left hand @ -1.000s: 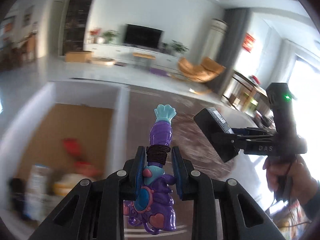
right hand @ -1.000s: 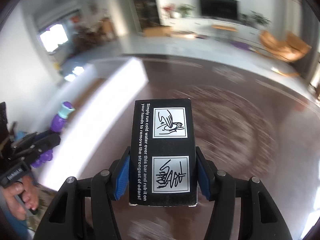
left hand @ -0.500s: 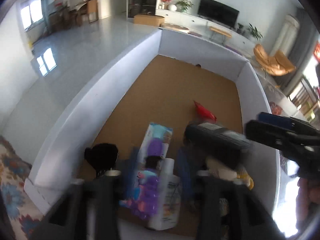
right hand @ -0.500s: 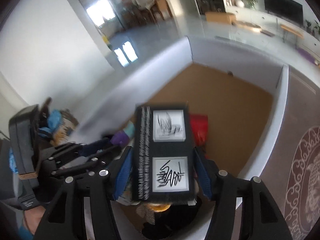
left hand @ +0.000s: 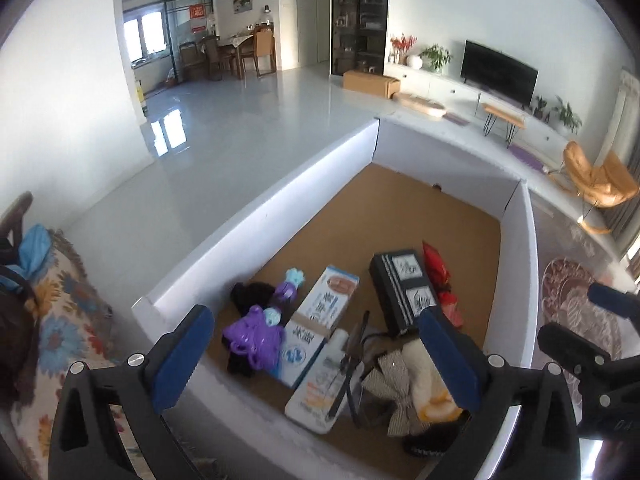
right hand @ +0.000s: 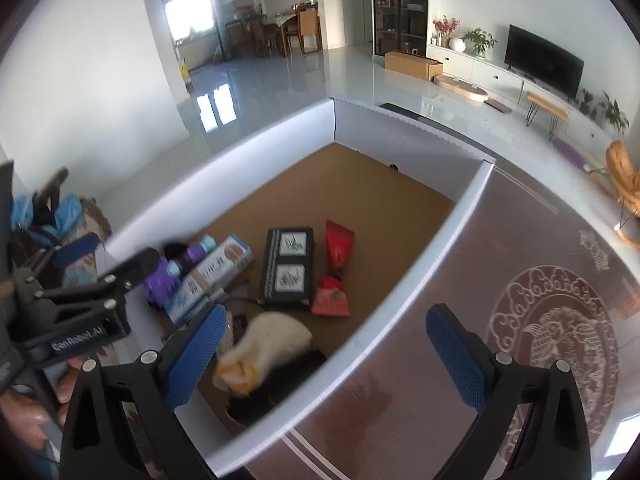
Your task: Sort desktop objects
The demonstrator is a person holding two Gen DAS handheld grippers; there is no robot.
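Tongs on both sides hang apart and empty over the white box (left hand: 256, 216): left tongs (left hand: 320, 352) above the purple toy (left hand: 256, 332), right tongs (right hand: 332, 344) nearer the bench, the black carton (right hand: 288, 266) seemingly lengthwise ahead-left.

black TV (left hand: 499, 72), orange chair (left hand: 600, 180), dining table (left hand: 236, 46)

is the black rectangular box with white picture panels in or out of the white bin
In. The black box lies flat on the white bin's brown floor, beside red packets.

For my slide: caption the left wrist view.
Open left gripper above white box holding purple toy and black box.
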